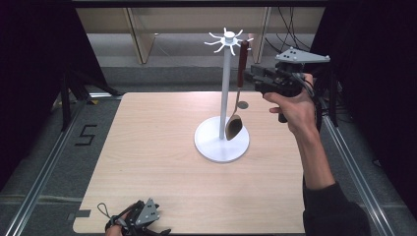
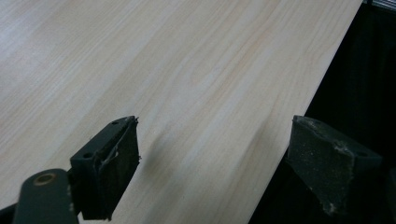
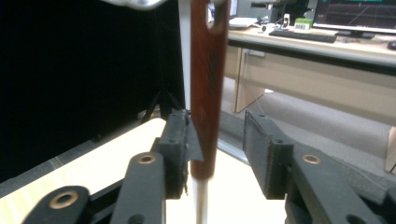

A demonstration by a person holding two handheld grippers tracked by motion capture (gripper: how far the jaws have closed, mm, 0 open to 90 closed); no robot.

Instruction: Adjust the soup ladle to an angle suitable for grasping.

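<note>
Spoon handle between parted pads

Spoon hangs from white rack; right hand-held gripper beside handle.

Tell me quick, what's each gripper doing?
Left gripper: open, empty, over the table.
Right gripper: open around the hanging spoon; one pad touches it, the other is apart.

The spoon hangs upright from a hook of the white stand. It has a dark red-brown handle and a wooden-looking bowl, which seems to rest just above the stand's round base.
</note>
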